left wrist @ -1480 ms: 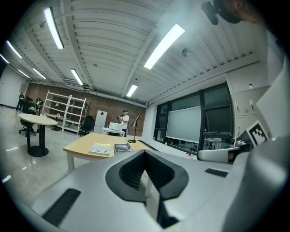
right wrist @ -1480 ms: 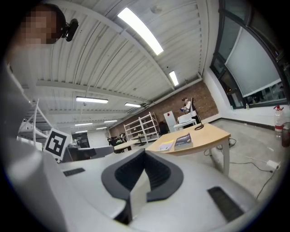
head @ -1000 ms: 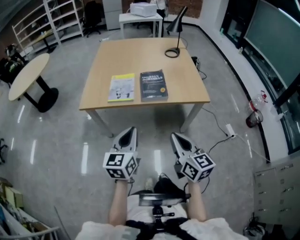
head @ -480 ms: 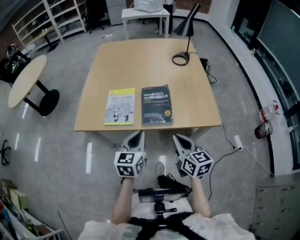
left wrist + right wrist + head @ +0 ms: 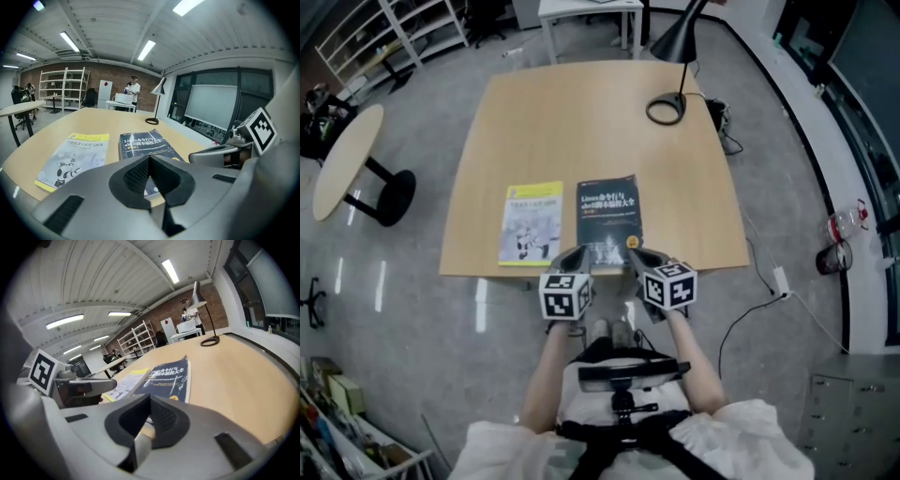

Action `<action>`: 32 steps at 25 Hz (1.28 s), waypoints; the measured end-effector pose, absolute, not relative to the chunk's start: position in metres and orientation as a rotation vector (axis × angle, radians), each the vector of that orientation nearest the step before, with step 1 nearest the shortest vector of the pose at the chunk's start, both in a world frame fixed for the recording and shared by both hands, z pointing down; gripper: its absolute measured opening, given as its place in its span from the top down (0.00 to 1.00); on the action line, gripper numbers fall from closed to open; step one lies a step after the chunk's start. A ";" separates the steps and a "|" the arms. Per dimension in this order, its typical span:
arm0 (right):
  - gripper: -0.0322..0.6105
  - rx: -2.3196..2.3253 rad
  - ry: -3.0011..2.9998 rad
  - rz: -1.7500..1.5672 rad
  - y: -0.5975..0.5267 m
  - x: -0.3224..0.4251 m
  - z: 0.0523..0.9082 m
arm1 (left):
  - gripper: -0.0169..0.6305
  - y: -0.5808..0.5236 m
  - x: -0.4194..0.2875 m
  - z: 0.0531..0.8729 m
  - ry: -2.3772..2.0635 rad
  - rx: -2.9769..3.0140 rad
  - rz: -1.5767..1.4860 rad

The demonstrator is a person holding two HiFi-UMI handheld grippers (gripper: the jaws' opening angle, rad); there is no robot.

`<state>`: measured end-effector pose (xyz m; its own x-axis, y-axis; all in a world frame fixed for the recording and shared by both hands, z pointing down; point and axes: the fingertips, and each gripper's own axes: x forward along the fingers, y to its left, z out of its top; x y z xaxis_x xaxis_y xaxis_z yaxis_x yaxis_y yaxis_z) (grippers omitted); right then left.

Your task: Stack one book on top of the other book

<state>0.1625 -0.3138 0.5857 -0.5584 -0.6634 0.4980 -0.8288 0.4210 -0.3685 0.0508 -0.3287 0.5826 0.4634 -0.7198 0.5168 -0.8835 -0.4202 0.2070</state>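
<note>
A yellow-and-white book (image 5: 531, 221) and a dark blue book (image 5: 609, 217) lie flat side by side near the front edge of the wooden table (image 5: 591, 131). My left gripper (image 5: 573, 258) is shut and empty at that front edge, just below the gap between the books. To its right, my right gripper (image 5: 638, 259) is also shut and empty, its tips over the dark book's near edge. The left gripper view has the yellow book (image 5: 75, 152) left and the dark book (image 5: 143, 144) ahead. In the right gripper view the dark book (image 5: 166, 376) lies ahead, the yellow book (image 5: 123, 383) to its left.
A black desk lamp (image 5: 673, 58) stands at the table's far right corner. A round side table (image 5: 345, 161) is off to the left on the grey floor, with shelving (image 5: 394, 23) beyond it. A cable (image 5: 750, 300) trails on the floor at the right.
Both grippers have come forward from over the floor to the table's front edge beside the books. Their jaws stayed shut. The books have not moved.
</note>
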 end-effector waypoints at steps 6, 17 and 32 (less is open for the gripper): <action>0.96 1.299 -2.282 0.941 -0.331 0.168 0.621 | 0.98 -0.345 0.053 0.629 -1.300 2.205 0.591; 0.96 1.206 -2.155 0.922 -0.343 0.164 0.649 | 0.98 -0.348 0.056 0.658 -1.205 2.220 0.670; 0.96 1.171 -2.034 0.967 -0.333 0.163 0.652 | 0.98 -0.339 0.056 0.659 -1.101 2.187 0.722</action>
